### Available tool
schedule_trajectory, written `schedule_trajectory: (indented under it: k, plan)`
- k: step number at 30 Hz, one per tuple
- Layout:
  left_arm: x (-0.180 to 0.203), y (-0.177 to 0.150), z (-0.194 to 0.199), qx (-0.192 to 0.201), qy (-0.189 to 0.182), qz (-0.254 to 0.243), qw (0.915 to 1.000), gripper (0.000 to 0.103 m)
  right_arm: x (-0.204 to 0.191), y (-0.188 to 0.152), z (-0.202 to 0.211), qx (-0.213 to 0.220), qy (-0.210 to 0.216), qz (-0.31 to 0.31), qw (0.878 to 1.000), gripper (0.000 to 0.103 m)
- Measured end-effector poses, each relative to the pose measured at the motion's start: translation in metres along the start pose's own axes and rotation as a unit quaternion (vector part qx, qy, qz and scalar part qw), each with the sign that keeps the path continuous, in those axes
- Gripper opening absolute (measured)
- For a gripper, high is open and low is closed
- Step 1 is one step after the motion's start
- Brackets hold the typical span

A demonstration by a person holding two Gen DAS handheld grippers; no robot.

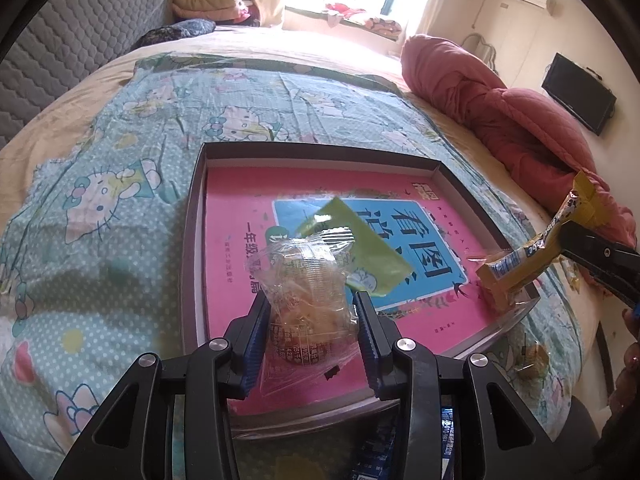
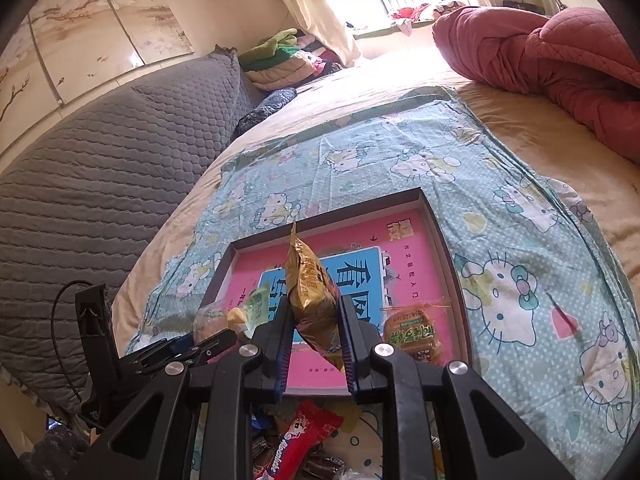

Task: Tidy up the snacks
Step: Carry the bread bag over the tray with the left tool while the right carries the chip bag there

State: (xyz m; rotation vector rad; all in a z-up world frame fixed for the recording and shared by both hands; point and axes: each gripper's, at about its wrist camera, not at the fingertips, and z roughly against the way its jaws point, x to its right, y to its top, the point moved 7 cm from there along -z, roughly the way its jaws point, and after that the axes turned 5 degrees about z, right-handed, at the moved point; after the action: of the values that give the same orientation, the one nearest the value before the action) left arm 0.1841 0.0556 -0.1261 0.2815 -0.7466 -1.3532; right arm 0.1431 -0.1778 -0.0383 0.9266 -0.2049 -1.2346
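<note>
A shallow dark box (image 1: 192, 216) with a pink book cover inside lies on the Hello Kitty sheet; it also shows in the right wrist view (image 2: 440, 232). My left gripper (image 1: 314, 320) is shut on a clear-wrapped pastry with a green label (image 1: 308, 276), held over the box's near side. My right gripper (image 2: 314, 332) is shut on a gold snack packet (image 2: 310, 292), held over the box; it shows in the left wrist view (image 1: 532, 252) at the box's right edge. A wrapped round cake (image 2: 412, 332) lies in the box's right near corner.
Loose snacks, including a red packet (image 2: 296, 444), lie on the sheet in front of the box. Another wrapped snack (image 1: 532, 354) lies right of the box. A red quilt (image 1: 500, 112) is bunched at the far right. A grey padded headboard (image 2: 100, 176) is on the left.
</note>
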Motion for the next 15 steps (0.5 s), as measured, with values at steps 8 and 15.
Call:
schedule_trajectory:
  k: [8,15]
  plan:
    - [-0.004,-0.002,-0.009,-0.014,-0.004,0.008,0.9999,0.043,0.015,-0.009,-0.012,-0.015,0.029,-0.056,0.998,0.022]
    - [0.002,-0.003,-0.006,-0.018,-0.017,0.003,0.9997,0.043,0.026,-0.025,-0.024,-0.036,0.076,-0.119,0.989,0.022]
